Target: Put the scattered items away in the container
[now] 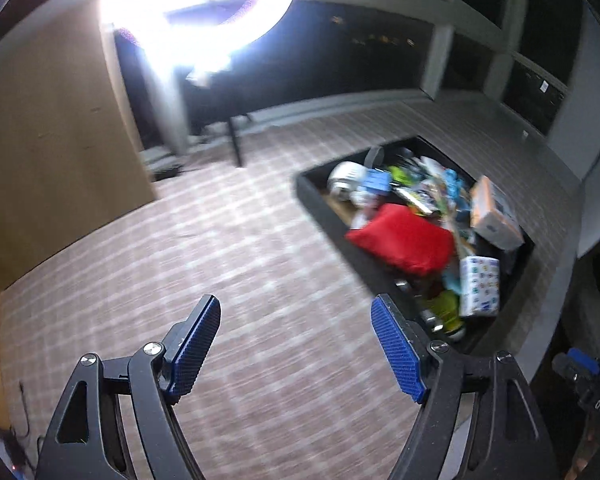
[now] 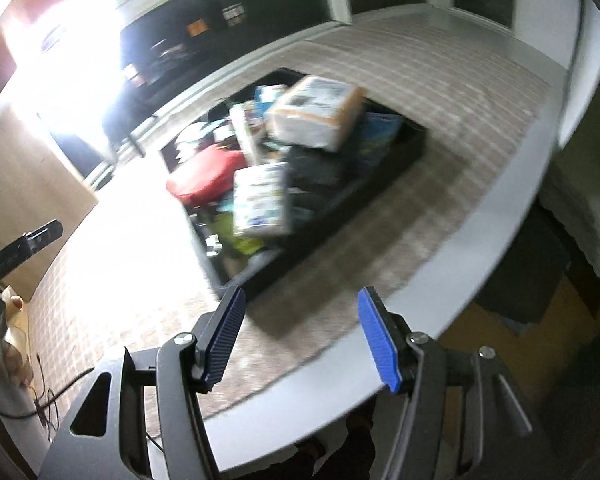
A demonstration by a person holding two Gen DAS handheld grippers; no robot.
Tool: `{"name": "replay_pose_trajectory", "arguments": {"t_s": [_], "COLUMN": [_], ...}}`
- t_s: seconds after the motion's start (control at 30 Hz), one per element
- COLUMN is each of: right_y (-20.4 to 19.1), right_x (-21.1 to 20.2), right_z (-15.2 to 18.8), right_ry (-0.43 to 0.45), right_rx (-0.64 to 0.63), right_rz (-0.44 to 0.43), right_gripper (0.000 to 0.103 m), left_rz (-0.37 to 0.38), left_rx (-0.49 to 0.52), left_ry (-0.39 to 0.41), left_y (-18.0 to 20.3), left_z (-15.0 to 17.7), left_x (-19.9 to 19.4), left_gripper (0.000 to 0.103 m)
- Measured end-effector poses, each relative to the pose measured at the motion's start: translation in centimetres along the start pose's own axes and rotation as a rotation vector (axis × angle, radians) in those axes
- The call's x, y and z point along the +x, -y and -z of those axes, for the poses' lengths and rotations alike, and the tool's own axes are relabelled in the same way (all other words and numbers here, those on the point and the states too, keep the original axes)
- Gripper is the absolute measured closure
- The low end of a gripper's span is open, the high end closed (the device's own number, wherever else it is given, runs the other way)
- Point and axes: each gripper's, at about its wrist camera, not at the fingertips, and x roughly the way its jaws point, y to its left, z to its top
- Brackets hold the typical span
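Left gripper point(image 1: 296, 316) low centre, fingers spread, holding nothing | right gripper point(image 2: 300, 308) low centre, spread, holding nothing | black container point(image 1: 320, 200) right of frame, piled with items: red pouch point(image 1: 404, 244), cardboard box point(image 2: 316, 116) | checked tablecloth point(image 1: 180, 260) beneath

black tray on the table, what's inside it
The black rectangular tray holds a heap: a red soft pouch, an orange-and-white cardboard box, a white patterned packet, a white round object. Blur and the pile hide whatever lies underneath.
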Motion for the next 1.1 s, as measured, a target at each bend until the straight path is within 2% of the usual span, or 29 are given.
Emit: {"name": "replay_pose_trajectory", "arguments": {"t_s": [0.1, 0.23, 0.47, 0.67, 0.93, 1.1], "right_y": [-3.0, -7.2, -15.4, -21.1, -27.7, -30.7], "right_x": [0.4, 1.0, 2.4, 3.4, 4.5, 4.9], "right_z": [0.2, 0.7, 2.0, 3.4, 5.7, 5.8], "right_ry": [0.004, -0.001, -0.014, -0.030, -0.052, -0.037], "right_rx": [-0.058, -0.135, -0.278, -0.380, -0.485, -0.529], "right_rz": [-0.014, -0.047, -0.123, -0.187, -0.258, -0.281], "right_gripper": [0.045, 0.045, 0.045, 0.045, 0.045, 0.045], "left_rz": [-0.040, -0.074, -0.153, -0.213, -0.266, -0.283], "left_rx": [-0.038, -0.122, -0.197, -0.280, -0.382, -0.408], "left_ry": [0.011, -0.017, -0.036, -0.017, -0.019, -0.012], "left_y": [-2.7, -6.9, -12.4, -17.1, -22.6, -24.6], "left_z": [1.7, 4.0, 7.2, 9.4, 11.3, 11.5], "left_x": [-1.2, -2.2, -3.7, -5.5, -6.2, -6.2], "left_gripper": [0.027, 0.027, 0.027, 0.026, 0.026, 0.026]}}
